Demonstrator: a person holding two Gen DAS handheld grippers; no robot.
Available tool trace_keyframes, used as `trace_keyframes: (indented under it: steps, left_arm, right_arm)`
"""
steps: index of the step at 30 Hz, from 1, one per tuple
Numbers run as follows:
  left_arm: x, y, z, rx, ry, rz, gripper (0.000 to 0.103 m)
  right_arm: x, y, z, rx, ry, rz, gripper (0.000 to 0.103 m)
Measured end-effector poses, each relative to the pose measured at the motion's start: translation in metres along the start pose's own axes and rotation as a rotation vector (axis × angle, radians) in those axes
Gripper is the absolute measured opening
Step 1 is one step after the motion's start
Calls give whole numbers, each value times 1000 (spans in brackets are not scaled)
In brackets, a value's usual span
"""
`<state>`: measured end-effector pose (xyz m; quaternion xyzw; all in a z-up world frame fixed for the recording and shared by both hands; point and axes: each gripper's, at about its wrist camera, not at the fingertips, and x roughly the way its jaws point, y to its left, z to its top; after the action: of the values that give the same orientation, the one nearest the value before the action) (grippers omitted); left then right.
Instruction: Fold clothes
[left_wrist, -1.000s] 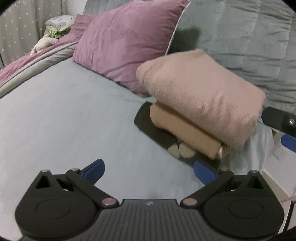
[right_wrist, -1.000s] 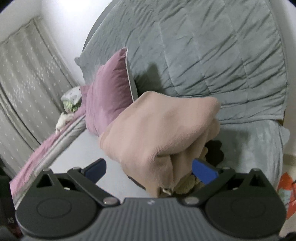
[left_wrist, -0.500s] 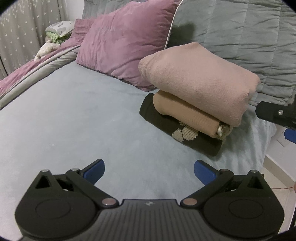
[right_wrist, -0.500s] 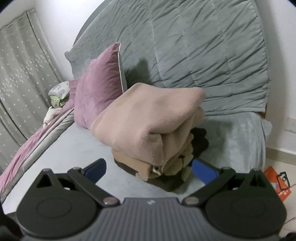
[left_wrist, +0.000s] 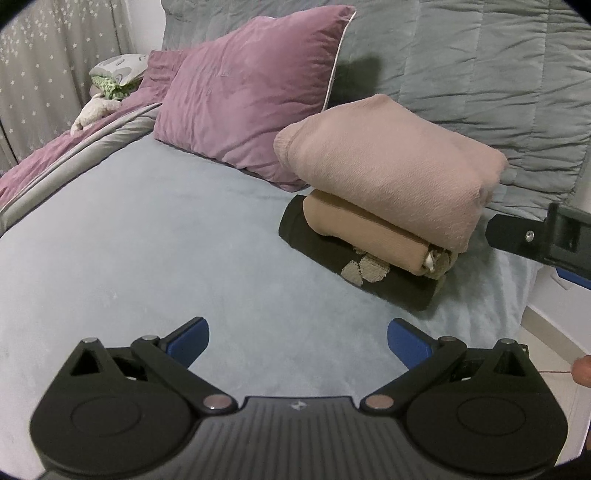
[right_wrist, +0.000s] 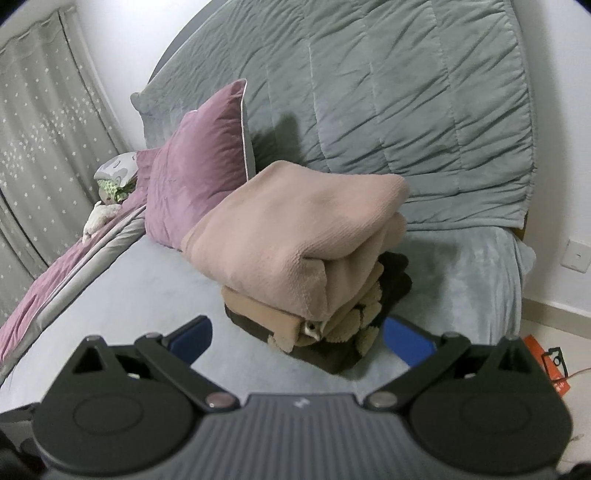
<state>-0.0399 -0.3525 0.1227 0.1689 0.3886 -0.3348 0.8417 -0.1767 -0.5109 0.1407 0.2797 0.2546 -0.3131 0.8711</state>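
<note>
1. The pink knit sweater (left_wrist: 388, 162) is folded into a thick bundle and lies on top of the stack, its rounded fold toward the purple pillow.
2. The tan garment (left_wrist: 358, 229) is folded flat directly under it, with its layered edges showing at the near end.
3. The dark garment with beige patches (left_wrist: 354, 266) is at the bottom, lying on the bed near the corner.

Right hand-held gripper (right_wrist: 297, 341) empty, jaws wide apart, off the bed (right_wrist: 147, 295). Ahead: pink sweater (right_wrist: 288, 236) atop tan (right_wrist: 258, 314) and dark (right_wrist: 332, 358) folded garments.
</note>
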Motion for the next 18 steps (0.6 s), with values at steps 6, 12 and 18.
trace_keyframes:
  steps: [6, 12, 18]
  left_arm:
    - [1, -1, 1, 2, 3, 3, 103]
    - [0, -2, 1, 14, 2, 12, 103]
    - [0, -2, 2, 16, 1, 10, 103]
  right_arm:
    - [0, -2, 2, -1, 1, -5, 103]
    - [2, -1, 3, -2, 4, -4, 103]
    - [3, -1, 3, -7, 5, -6, 103]
